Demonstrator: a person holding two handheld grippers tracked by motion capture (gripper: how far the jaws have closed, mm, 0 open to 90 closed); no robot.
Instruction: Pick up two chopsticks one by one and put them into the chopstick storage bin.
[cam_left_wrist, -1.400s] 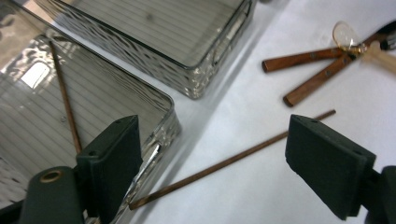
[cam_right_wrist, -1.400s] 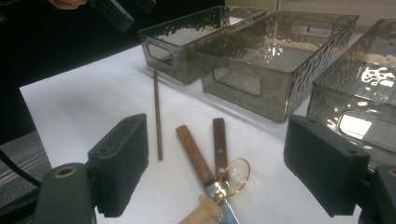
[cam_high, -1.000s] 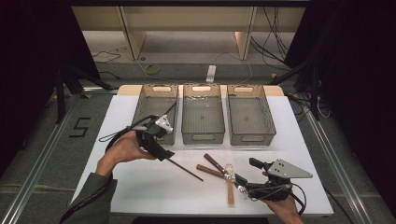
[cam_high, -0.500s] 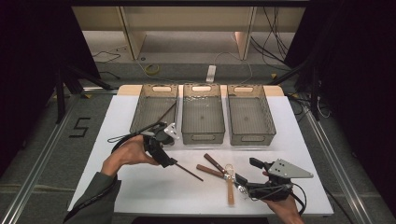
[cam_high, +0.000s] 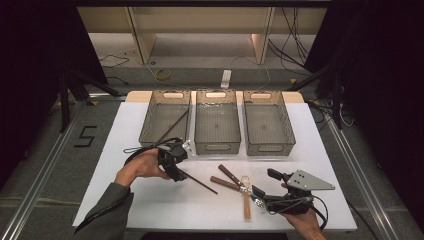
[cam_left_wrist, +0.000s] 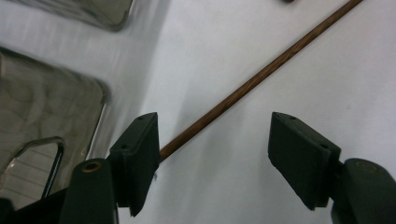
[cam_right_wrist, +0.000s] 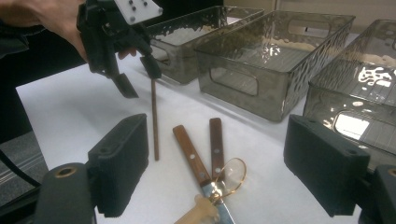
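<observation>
- I am holding my left gripper (cam_high: 176, 167) low over the table (cam_high: 125, 130), a little left of its middle and just in front of the left tray (cam_high: 165, 117).
- Its jaws have just been closing, and they are still standing apart around the near end of the stick (cam_left_wrist: 247, 84); one pad (cam_left_wrist: 140, 154) is touching or almost touching that end, and the other is standing clear of it.
- The stick is lying flat on the white top, running from my left gripper towards the front edge and ending near the middle of the table.
- Another thin stick (cam_high: 172, 126) is leaning inside the left tray.
- I am resting my right gripper (cam_high: 257, 196) on the table near the front right corner, its jaws wide open with nothing between them.
- Just ahead of those jaws, two brown-handled knives (cam_right_wrist: 194, 156) are lying side by side, with a gold spoon (cam_right_wrist: 229, 175) crossing their blades.
- The middle tray (cam_high: 216, 122) and right tray (cam_high: 264, 122) are sitting in a row with the left one along the far edge.
</observation>
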